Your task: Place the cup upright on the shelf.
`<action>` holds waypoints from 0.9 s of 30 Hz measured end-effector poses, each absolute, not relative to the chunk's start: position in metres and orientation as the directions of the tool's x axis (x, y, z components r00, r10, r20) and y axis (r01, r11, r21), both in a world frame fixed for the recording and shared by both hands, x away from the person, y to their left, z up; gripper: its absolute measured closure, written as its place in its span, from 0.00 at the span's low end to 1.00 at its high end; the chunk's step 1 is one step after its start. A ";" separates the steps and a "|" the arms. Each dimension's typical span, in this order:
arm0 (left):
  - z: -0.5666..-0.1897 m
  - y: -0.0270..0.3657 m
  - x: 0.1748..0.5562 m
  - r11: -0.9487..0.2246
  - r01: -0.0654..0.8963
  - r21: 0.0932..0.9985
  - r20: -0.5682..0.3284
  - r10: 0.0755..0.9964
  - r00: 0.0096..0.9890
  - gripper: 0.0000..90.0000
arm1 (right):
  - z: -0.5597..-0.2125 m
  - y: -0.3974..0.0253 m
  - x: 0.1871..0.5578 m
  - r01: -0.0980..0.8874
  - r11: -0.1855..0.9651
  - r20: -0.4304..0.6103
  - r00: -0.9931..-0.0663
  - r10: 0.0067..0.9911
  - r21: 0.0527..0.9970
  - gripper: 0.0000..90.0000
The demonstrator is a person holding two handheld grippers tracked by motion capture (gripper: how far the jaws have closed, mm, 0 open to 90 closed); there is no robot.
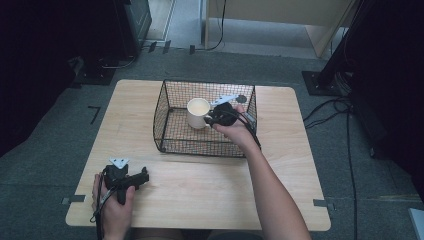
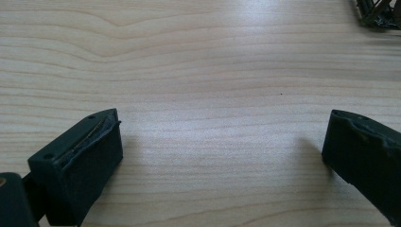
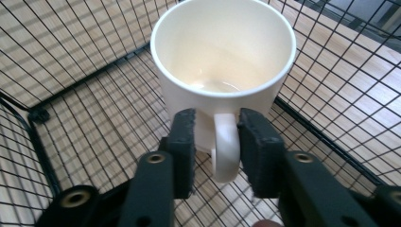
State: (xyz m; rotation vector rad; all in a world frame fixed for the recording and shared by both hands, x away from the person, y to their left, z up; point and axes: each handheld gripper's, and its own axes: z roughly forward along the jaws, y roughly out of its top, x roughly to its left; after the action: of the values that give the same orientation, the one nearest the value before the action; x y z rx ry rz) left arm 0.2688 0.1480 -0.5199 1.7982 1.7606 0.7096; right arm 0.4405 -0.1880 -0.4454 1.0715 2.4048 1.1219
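One mug [image 3: 222, 66] inside wire basket [image 1: 170, 135]; right gripper [image 3: 216, 142] fingers pinch handle for lift; left gripper [image 2: 222, 156] fingers wide, idle on desk [image 1: 200, 185] near-left.

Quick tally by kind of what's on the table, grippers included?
Mugs: 1, cream mug, inside the basket
Wire baskets: 1, black basket
Grippers: 2, left gripper open over bare wood, right gripper with its jaws on either side of the mug's handle
Total: 4
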 end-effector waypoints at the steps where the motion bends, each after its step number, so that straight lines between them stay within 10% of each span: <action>1: -0.520 0.148 0.269 -0.019 0.727 0.687 0.010 1.000 0.018 0.00 | -0.445 -0.188 0.440 0.513 0.414 0.069 -0.686 0.725 0.752 0.68; 27: -0.520 0.148 0.269 -0.020 0.727 0.686 0.010 1.000 0.018 0.00 | -0.383 -0.202 0.401 0.437 0.348 0.053 -0.681 0.730 0.829 0.00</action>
State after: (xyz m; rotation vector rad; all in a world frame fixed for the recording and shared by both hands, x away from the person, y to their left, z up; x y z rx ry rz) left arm 0.2688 0.1479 -0.5198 1.7991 1.7601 0.7091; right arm 0.4012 -0.2015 -0.3828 1.0339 2.2891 1.2543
